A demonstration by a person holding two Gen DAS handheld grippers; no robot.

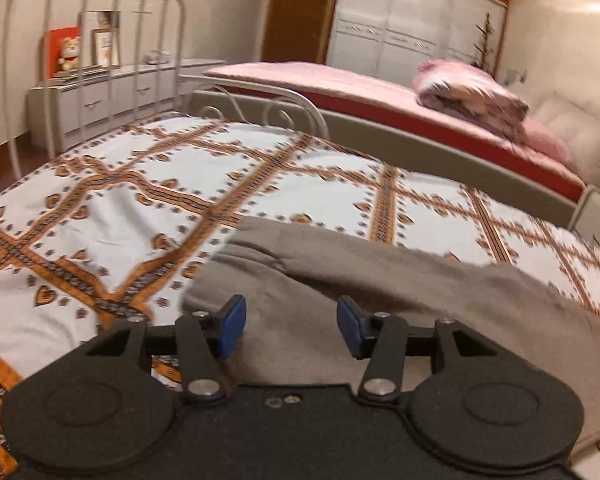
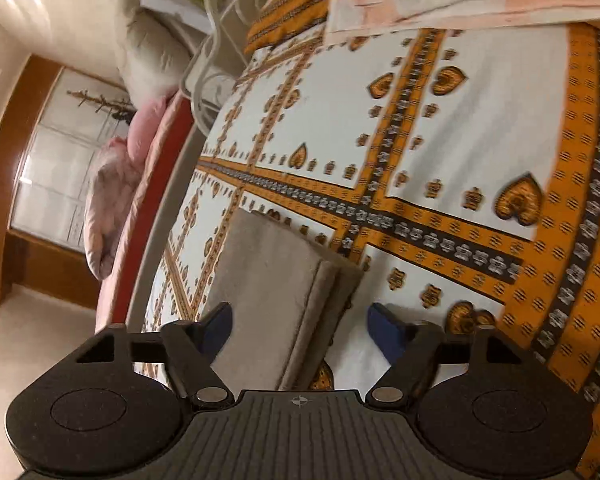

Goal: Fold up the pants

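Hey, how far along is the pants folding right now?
Partly done. The grey pants lie on the patterned bedspread, and the right wrist view shows stacked layers along one edge, so at least one fold looks made. Nothing is in hand: the left gripper and right gripper are both open above the fabric. Left: probably another fold and smoothing the rumpled end, though the final shape can't be judged.

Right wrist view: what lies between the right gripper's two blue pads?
The folded grey-beige pants on the orange-patterned white bedsheet show between the open right gripper pads; contact cannot be judged.
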